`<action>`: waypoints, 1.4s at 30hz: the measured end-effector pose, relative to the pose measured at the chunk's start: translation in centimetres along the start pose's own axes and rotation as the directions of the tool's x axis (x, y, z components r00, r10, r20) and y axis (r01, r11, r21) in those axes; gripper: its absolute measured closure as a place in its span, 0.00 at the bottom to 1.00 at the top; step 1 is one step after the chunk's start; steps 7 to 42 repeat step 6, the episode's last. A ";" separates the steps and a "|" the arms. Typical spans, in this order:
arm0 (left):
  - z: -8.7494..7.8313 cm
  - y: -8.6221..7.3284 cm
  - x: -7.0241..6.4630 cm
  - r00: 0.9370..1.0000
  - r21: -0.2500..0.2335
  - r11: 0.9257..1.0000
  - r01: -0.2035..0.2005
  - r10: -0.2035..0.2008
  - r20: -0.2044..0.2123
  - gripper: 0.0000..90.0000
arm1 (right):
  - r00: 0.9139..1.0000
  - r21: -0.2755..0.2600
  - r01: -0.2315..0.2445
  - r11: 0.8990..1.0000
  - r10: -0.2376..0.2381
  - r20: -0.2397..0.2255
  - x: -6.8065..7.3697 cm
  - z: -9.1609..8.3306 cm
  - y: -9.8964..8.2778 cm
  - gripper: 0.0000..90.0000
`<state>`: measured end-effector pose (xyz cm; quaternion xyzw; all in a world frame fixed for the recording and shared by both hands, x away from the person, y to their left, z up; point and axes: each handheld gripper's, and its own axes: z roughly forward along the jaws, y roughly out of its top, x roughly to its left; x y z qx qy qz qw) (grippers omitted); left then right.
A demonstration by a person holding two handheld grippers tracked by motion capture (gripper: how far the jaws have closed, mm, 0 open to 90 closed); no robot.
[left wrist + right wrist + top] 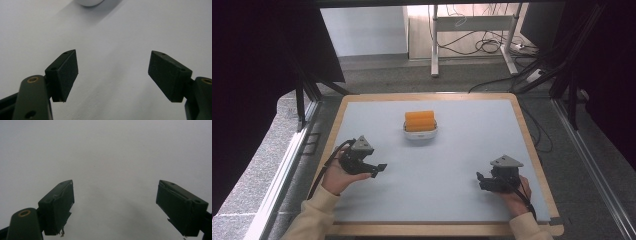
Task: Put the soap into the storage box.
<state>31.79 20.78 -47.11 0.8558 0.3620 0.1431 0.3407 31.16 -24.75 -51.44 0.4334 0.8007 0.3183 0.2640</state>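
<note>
Two tools, both with jaws wide apart, gripping nothing | left tool (374, 169) low over near-left worktop (452, 165), right tool (482, 181) near-right | white bowl (420, 133) sits mid-worktop toward far edge, well apart from both | bowl holds orange ridged block (419, 120), stacked above rim | bowl's rim edge (88, 3) ahead of left tool.

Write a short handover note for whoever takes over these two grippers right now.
Left gripper: open, holding nothing, low over the table at its near left.
Right gripper: open, holding nothing, at the near right.
White bowl with orange pieces stacked in it sits at the table's middle, toward the far side, apart from both grippers.
Done: nothing visible; bowl and contents untouched.
Left: probably reach for the bowl; the left gripper is nearer and its view shows the bowl's rim ahead.
</note>
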 end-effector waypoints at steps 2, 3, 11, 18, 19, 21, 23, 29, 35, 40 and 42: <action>-0.1 0.2 -0.1 1.000 0.000 1.000 -0.005 0.005 0.009 0.26 | 1.000 -0.014 -0.007 1.000 0.007 -0.001 -0.1 -0.1 0.0 0.17; -0.1 0.3 -0.2 1.000 0.002 1.000 -0.007 0.007 0.015 0.26 | 1.000 -0.019 -0.010 1.000 0.010 -0.001 -0.1 -0.2 -0.1 0.17; 0.0 0.5 -0.2 1.000 0.013 1.000 -0.021 0.021 0.003 0.25 | 0.999 -0.045 -0.035 0.998 0.034 -0.023 -0.5 -0.5 -0.1 0.17; 0.0 0.5 -0.2 1.000 0.013 1.000 -0.021 0.021 0.003 0.25 | 0.999 -0.045 -0.035 0.998 0.034 -0.023 -0.5 -0.5 -0.1 0.17; 0.0 0.5 -0.2 1.000 0.013 1.000 -0.021 0.021 0.003 0.25 | 0.999 -0.045 -0.035 0.998 0.034 -0.023 -0.5 -0.5 -0.1 0.17; 0.0 0.5 -0.2 1.000 0.013 1.000 -0.021 0.021 0.003 0.25 | 0.999 -0.045 -0.035 0.998 0.034 -0.023 -0.5 -0.5 -0.1 0.17; 0.0 0.5 -0.2 1.000 0.013 1.000 -0.021 0.021 0.003 0.25 | 0.999 -0.045 -0.035 0.998 0.034 -0.023 -0.5 -0.5 -0.1 0.17; 0.0 0.5 -0.2 1.000 0.013 1.000 -0.021 0.021 0.003 0.25 | 0.999 -0.045 -0.035 0.998 0.034 -0.023 -0.5 -0.5 -0.1 0.17; 0.0 0.5 -0.2 1.000 0.013 1.000 -0.021 0.021 0.003 0.25 | 0.999 -0.045 -0.035 0.998 0.034 -0.023 -0.5 -0.5 -0.1 0.17; 0.0 0.5 -0.2 1.000 0.013 1.000 -0.021 0.021 0.003 0.25 | 0.999 -0.045 -0.035 0.998 0.034 -0.023 -0.5 -0.5 -0.1 0.17; 0.0 0.5 -0.2 1.000 0.013 1.000 -0.021 0.021 0.003 0.25 | 0.999 -0.045 -0.035 0.998 0.034 -0.023 -0.5 -0.5 -0.1 0.17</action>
